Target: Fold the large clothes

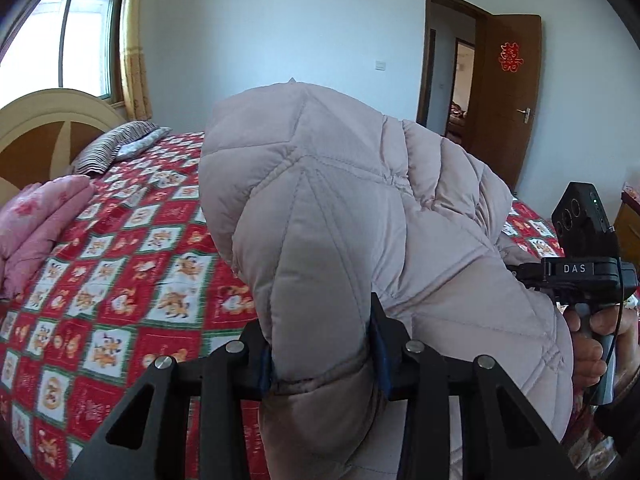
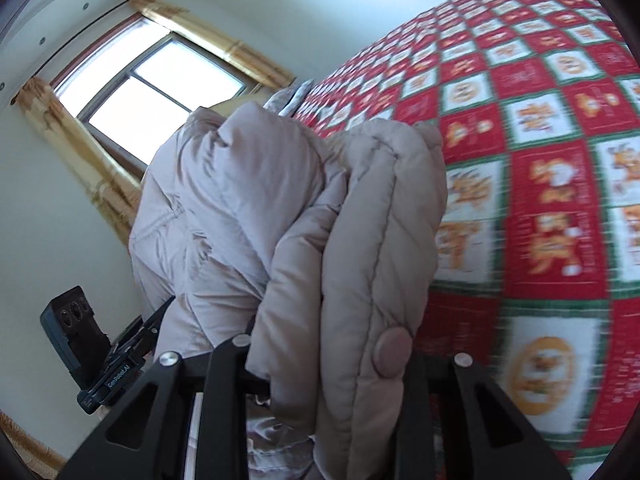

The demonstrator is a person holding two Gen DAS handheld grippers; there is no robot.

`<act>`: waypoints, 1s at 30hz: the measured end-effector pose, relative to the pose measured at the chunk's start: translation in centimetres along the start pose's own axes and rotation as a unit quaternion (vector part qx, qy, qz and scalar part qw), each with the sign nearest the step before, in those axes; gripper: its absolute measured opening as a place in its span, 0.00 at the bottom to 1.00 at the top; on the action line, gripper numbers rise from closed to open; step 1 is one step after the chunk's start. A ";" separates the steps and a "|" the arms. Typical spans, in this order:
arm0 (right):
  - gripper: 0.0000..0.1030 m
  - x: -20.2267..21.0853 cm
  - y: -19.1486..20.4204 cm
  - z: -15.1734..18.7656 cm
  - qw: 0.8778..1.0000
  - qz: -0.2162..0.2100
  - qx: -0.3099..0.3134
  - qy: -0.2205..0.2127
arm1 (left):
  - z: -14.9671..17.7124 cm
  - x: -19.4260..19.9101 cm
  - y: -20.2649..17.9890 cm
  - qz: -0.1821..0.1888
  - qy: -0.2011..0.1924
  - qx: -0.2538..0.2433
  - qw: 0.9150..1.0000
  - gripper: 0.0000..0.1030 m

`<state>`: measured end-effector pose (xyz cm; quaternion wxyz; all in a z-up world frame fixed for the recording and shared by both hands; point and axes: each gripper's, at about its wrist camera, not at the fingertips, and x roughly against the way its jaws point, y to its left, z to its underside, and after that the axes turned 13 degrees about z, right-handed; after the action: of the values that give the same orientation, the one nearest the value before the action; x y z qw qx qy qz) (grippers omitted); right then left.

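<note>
A pale beige quilted puffer jacket hangs bunched above the bed, held up at two places. My left gripper is shut on a thick padded fold, with the blue pads pressing in from both sides. In the right wrist view my right gripper is shut on several stacked layers of the jacket, beside a round snap button. The padding hides its fingertips. Each gripper's black housing shows in the other's view: the right one with a hand on its handle, the left one at the lower left.
Under the jacket lies a bed with a red, white and green patterned cover. A folded pink quilt and a striped pillow lie near the headboard. A window with yellow curtains is behind, and an open brown door to the right.
</note>
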<state>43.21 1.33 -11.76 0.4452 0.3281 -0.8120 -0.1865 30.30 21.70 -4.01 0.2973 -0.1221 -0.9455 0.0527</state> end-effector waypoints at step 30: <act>0.31 -10.5 4.7 1.8 0.996 0.010 0.043 0.073 | 7.6 1.1 10.4 -0.103 0.014 0.049 0.993 0.76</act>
<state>44.03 12.06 -16.29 0.4907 0.3516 -0.7878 -0.1227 27.12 31.77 -11.44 0.3204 -0.0103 -0.9449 0.0668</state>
